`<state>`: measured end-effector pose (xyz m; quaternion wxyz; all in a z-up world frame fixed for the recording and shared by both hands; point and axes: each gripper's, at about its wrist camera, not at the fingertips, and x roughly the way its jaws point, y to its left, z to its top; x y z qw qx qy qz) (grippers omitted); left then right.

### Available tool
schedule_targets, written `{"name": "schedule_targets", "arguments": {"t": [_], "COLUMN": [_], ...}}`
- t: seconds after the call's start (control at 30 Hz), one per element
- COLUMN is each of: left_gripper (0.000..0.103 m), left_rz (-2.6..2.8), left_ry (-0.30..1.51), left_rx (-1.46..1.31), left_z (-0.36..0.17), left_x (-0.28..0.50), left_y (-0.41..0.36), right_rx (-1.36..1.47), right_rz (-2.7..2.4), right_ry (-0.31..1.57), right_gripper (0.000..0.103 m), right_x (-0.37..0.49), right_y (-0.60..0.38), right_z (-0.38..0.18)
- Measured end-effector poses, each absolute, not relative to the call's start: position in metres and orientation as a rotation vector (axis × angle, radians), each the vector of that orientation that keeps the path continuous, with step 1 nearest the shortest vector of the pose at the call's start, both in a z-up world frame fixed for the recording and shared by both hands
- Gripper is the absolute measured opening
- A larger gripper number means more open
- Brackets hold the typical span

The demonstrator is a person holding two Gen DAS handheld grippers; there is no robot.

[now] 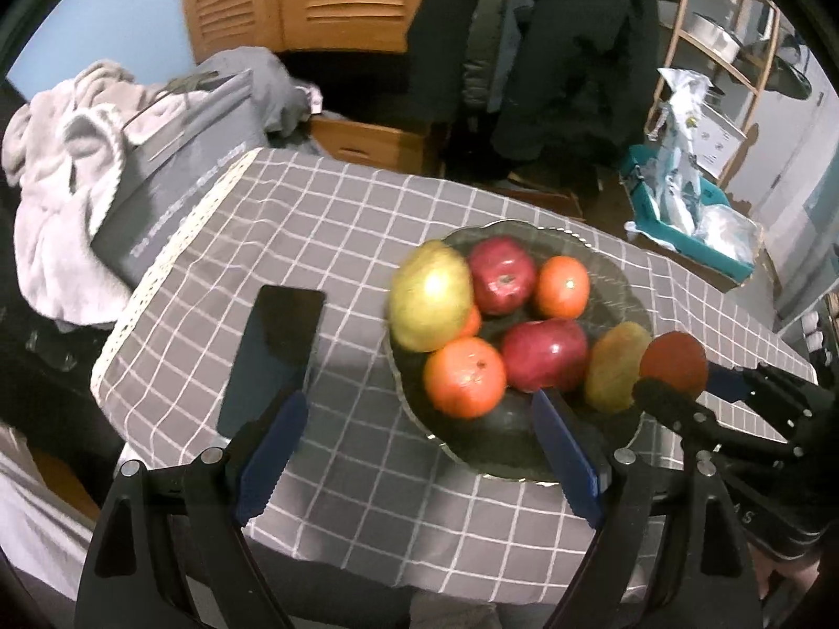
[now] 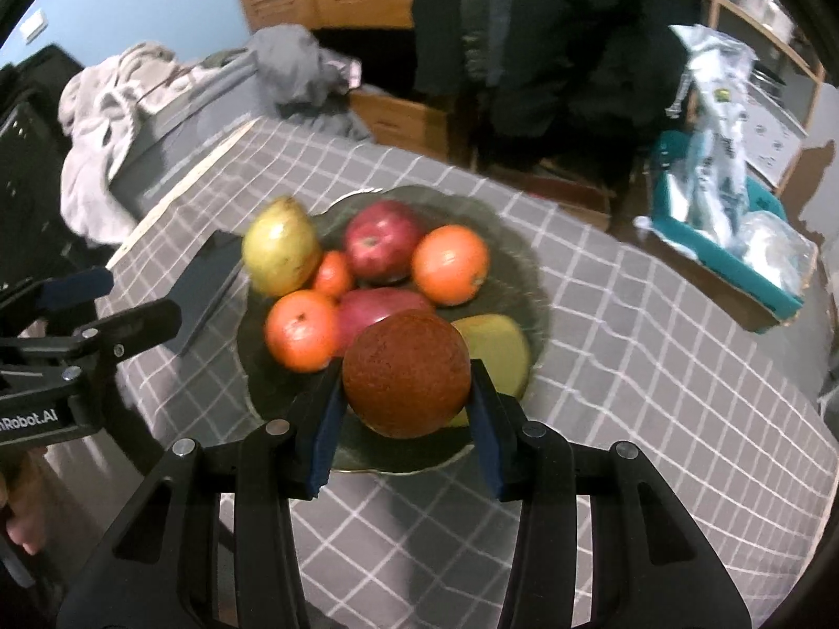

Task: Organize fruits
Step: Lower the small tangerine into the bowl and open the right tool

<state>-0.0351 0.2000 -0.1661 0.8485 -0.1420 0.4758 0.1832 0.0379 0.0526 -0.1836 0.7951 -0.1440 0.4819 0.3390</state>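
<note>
A dark glass plate (image 1: pixel 493 451) (image 2: pixel 514 241) on the checked tablecloth holds a yellow-green pear (image 1: pixel 427 296) (image 2: pixel 280 259), two red apples (image 1: pixel 501 275) (image 2: pixel 380 243), several oranges (image 1: pixel 464 377) (image 2: pixel 451 262) and a green-yellow mango (image 1: pixel 616 367) (image 2: pixel 498 351). My right gripper (image 2: pixel 406 411) (image 1: pixel 681 393) is shut on a round reddish-brown fruit (image 2: pixel 406 375) (image 1: pixel 674 361), held just above the plate's near right rim. My left gripper (image 1: pixel 419 451) stands open above the plate's near left edge, nothing between its blue pads (image 1: pixel 566 456).
A black phone (image 1: pixel 272 356) (image 2: pixel 210 283) lies on the cloth left of the plate. Beyond the table are a pile of grey clothes (image 1: pixel 63 173), a dark bag (image 1: pixel 178 167), wooden drawers and a teal box (image 1: pixel 697 220) with plastic bags at the right.
</note>
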Motion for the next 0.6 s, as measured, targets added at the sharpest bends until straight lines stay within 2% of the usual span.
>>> {"name": "schedule_targets", "arguments": {"t": [0.13,0.2,0.23,0.5,0.6], "left_gripper": [0.089,0.089,0.089,0.089,0.089], "left_rz": [0.401,0.403,0.403,0.39,0.383], "left_ry": [0.999,0.998,0.996,0.969,0.948], "left_rx": [-0.316,-0.322,-0.324,-0.326,-0.318], "left_z": [-0.166,-0.166,-0.165,-0.152,-0.143], "left_x": [-0.044,-0.046,-0.048,-0.052,-0.052], "left_y": [0.21,0.213,0.214,0.213,0.209], "right_rx": [-0.288,-0.282,-0.278,-0.254,-0.256], "right_rz": [0.76,0.759,0.759,0.728,0.71], "right_ry": [1.07,1.06,1.049,1.01,0.977], "right_gripper": [0.046,0.057,0.059,0.059,0.065], "right_x": [0.036,0.035,0.035,0.038,0.037], "right_y": [0.064,0.066,0.067,0.06,0.053], "right_z": [-0.188,-0.186,-0.183,-0.16,-0.147]}}
